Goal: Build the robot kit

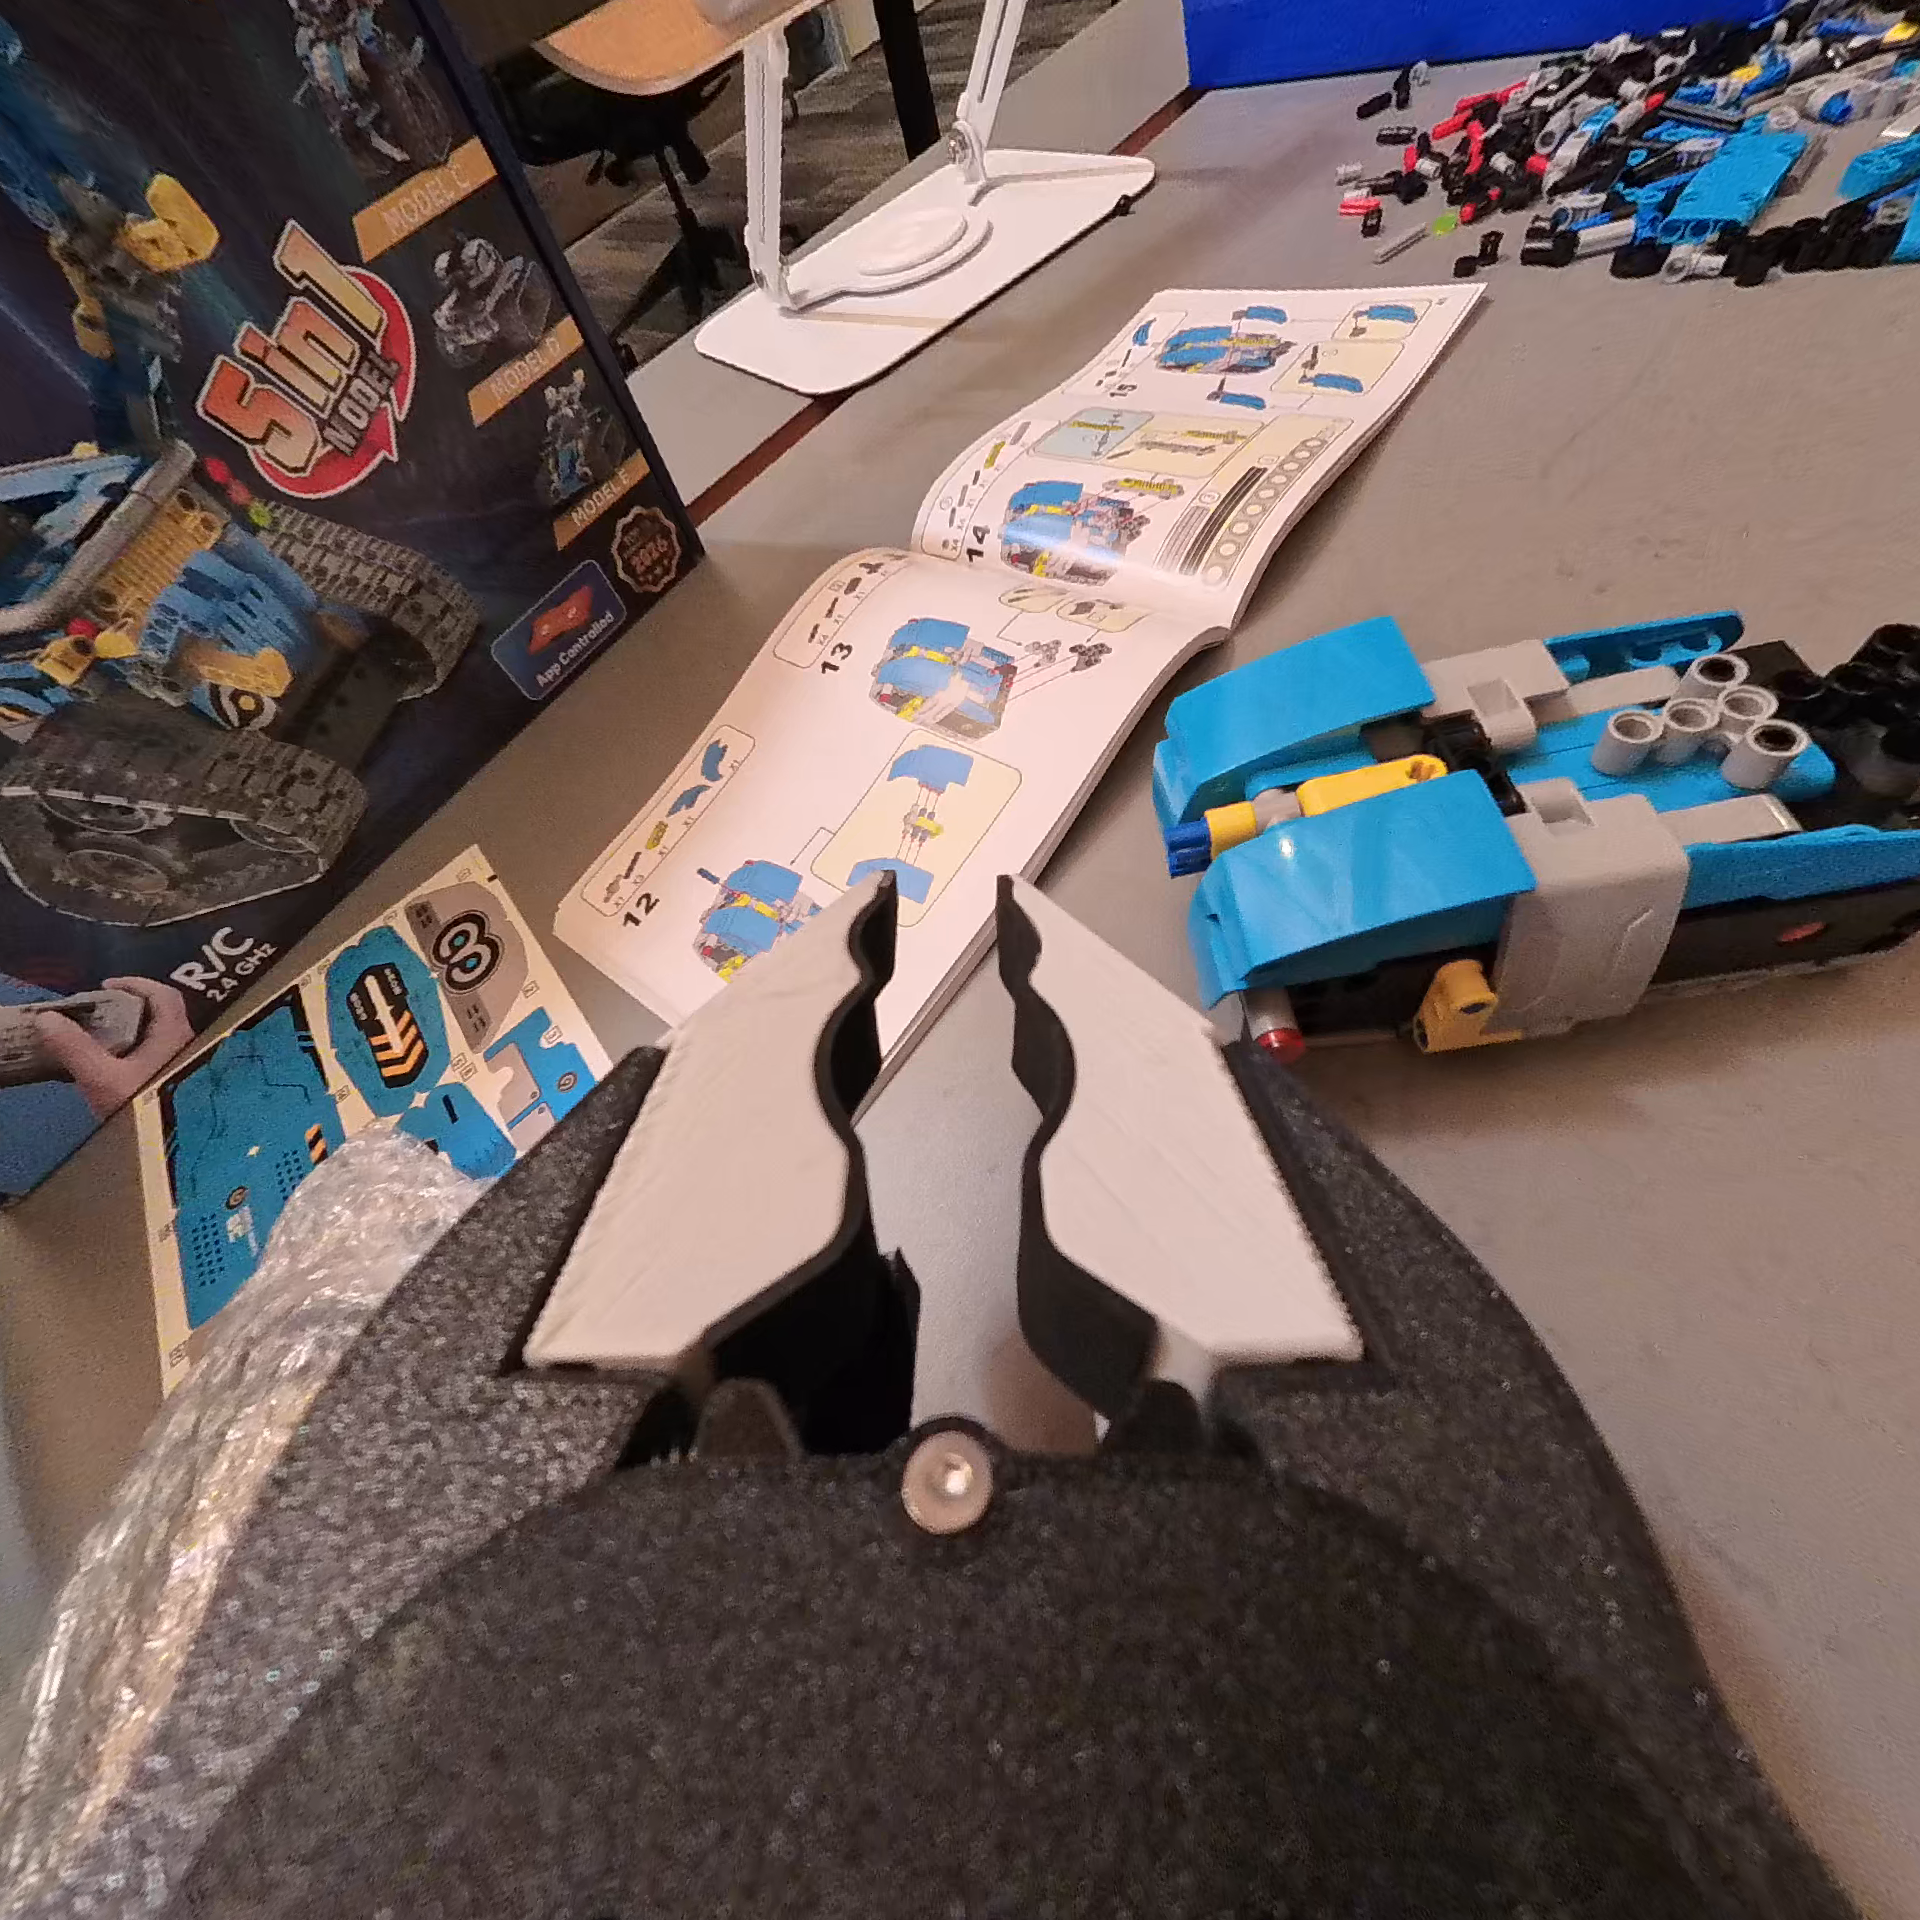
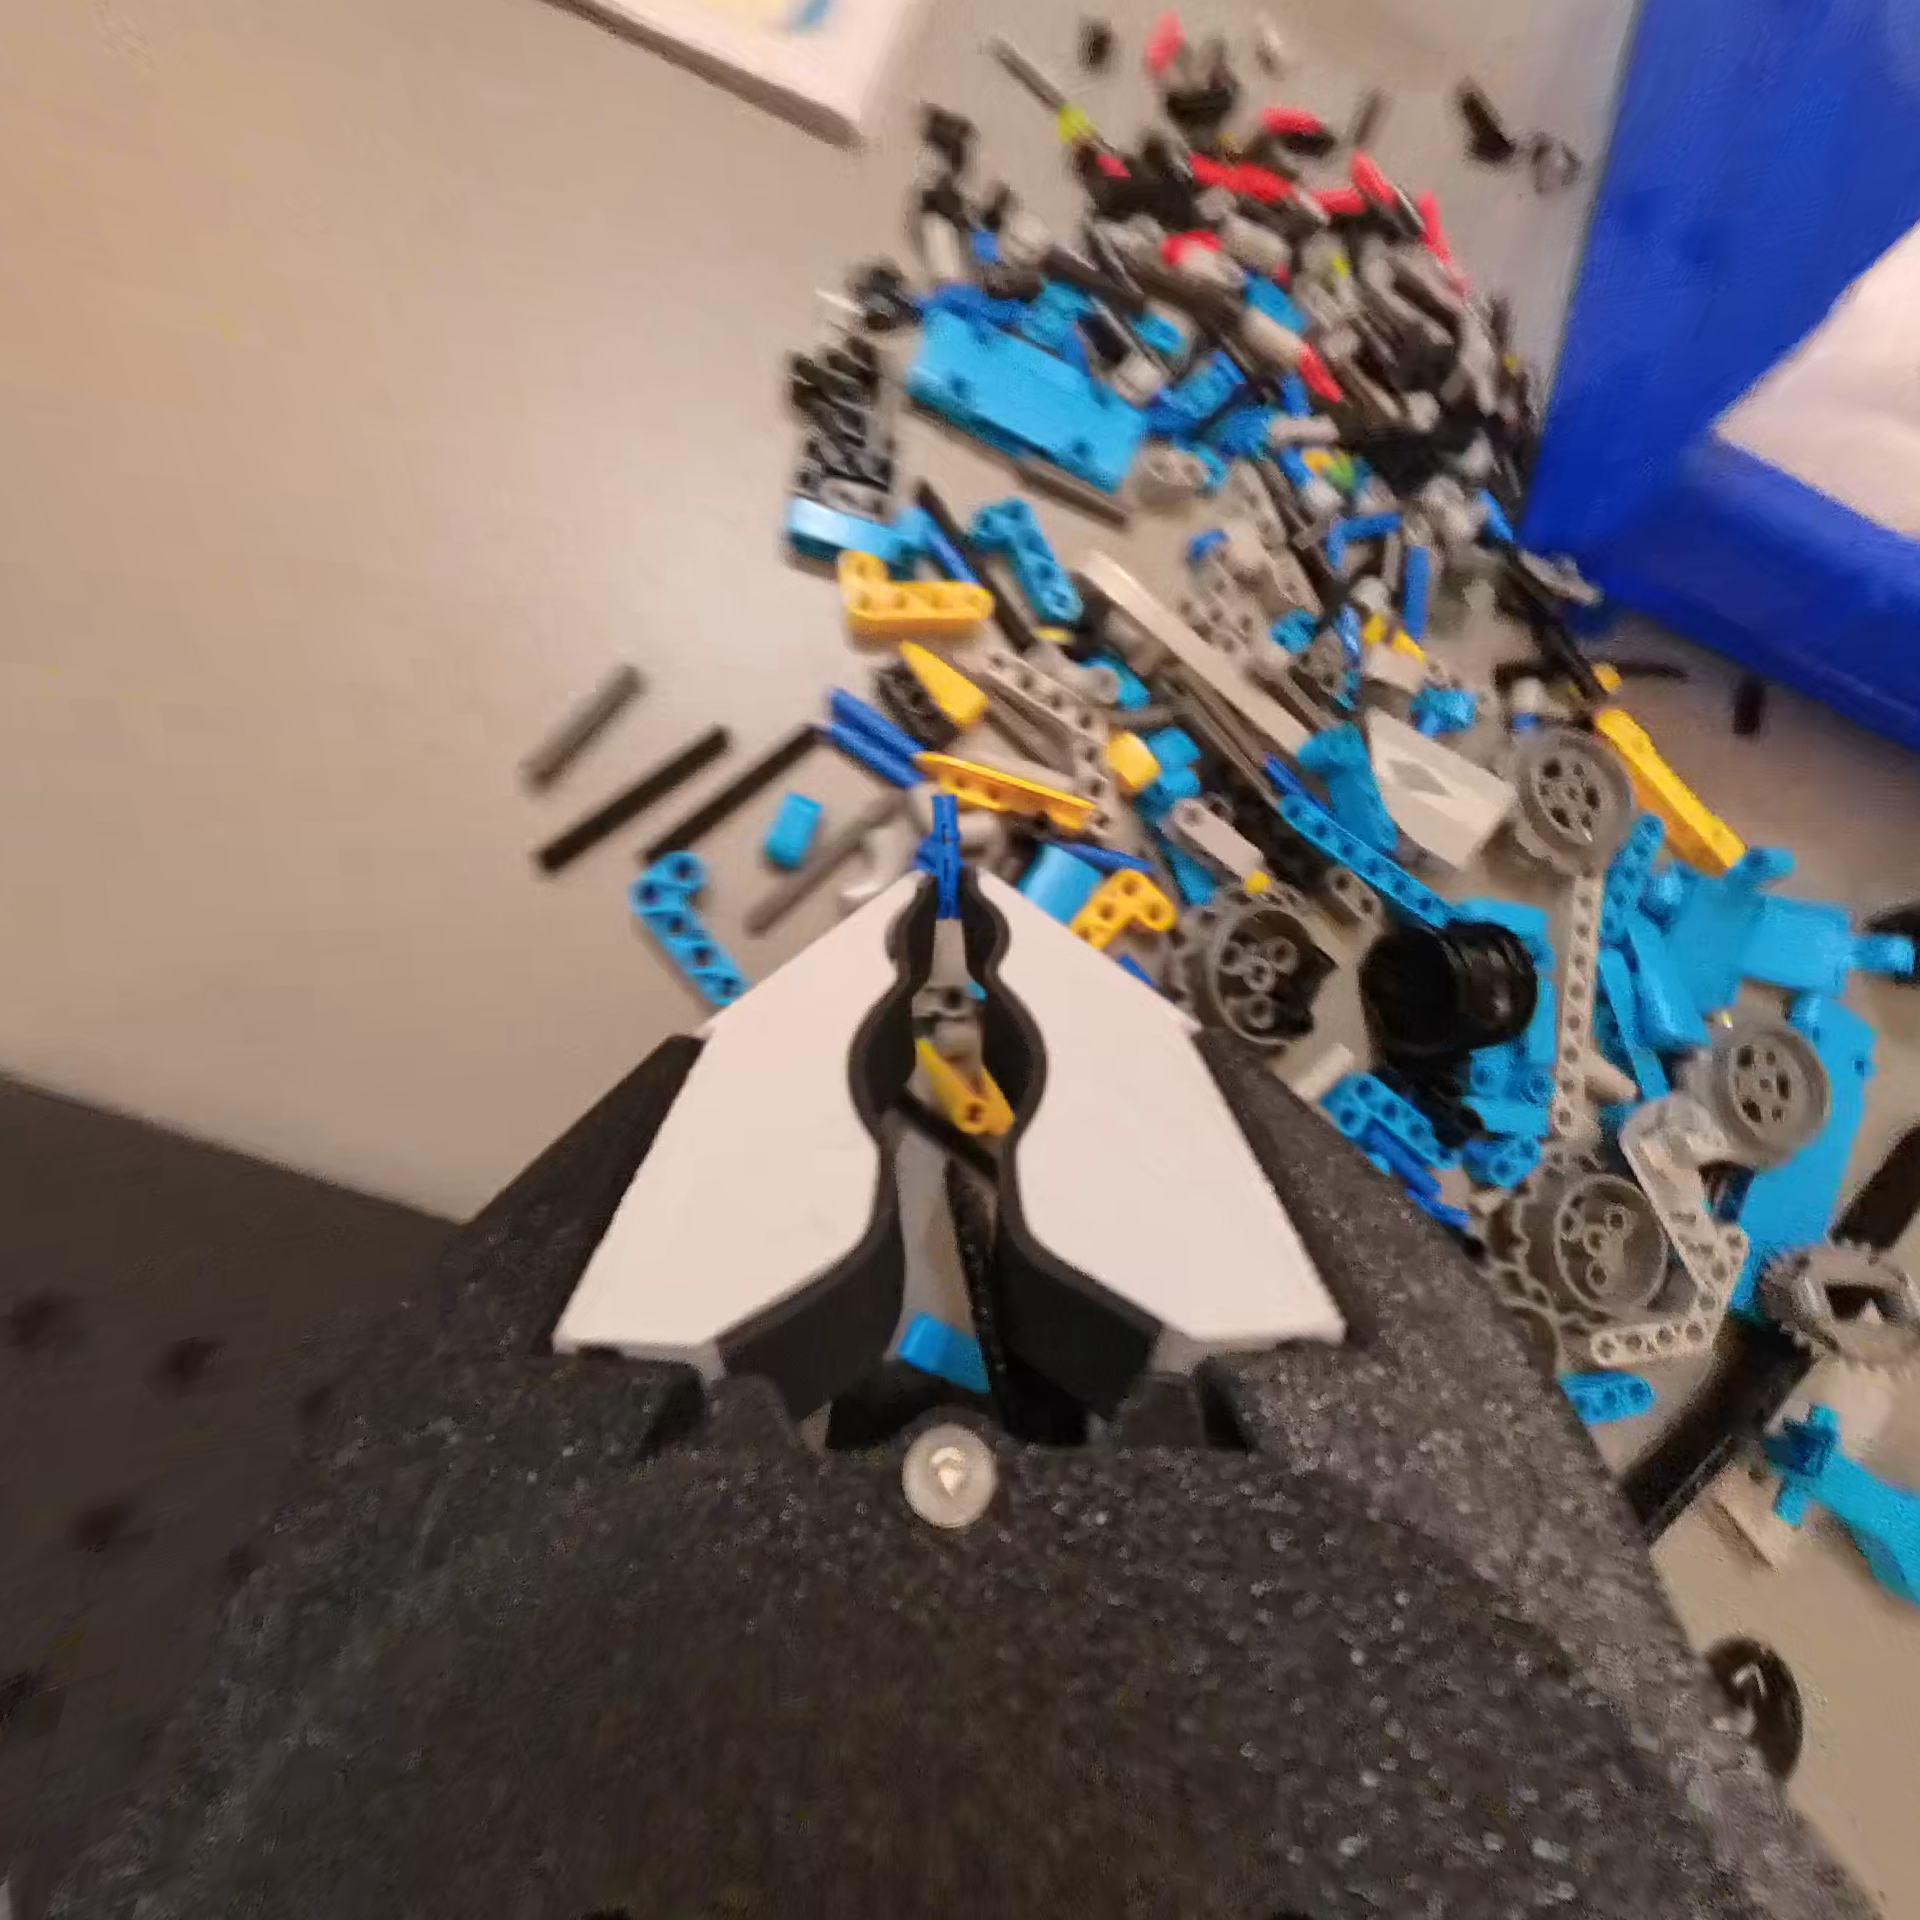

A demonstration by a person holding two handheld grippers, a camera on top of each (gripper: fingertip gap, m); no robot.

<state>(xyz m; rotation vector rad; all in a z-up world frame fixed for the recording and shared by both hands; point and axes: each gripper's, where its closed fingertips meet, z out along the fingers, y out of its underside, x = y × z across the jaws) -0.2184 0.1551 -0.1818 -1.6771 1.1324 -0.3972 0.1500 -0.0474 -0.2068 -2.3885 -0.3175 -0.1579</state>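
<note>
My left gripper (image 1: pixel 945 894) is open and empty, hovering over the near corner of an open instruction booklet (image 1: pixel 966 644). A partly built blue, grey and black brick vehicle (image 1: pixel 1507 831) lies on the grey table just right of it. My right gripper (image 2: pixel 943 894) is shut on a small dark blue pin (image 2: pixel 943 847), which sticks out past the fingertips. It is held above the near left edge of a big pile of loose blue, yellow, grey, black and red bricks (image 2: pixel 1299 675). That pile also shows far right in the left wrist view (image 1: pixel 1662 166).
A dark toy box (image 1: pixel 260 499) stands at the left with a sticker sheet (image 1: pixel 343 1060) and bubble wrap (image 1: pixel 239 1351) before it. A white stand base (image 1: pixel 925 260) sits behind the booklet. A blue bin (image 2: pixel 1745 395) borders the pile. Black axles (image 2: pixel 675 790) lie apart. My right fingertips sit around 40 cm from my left ones.
</note>
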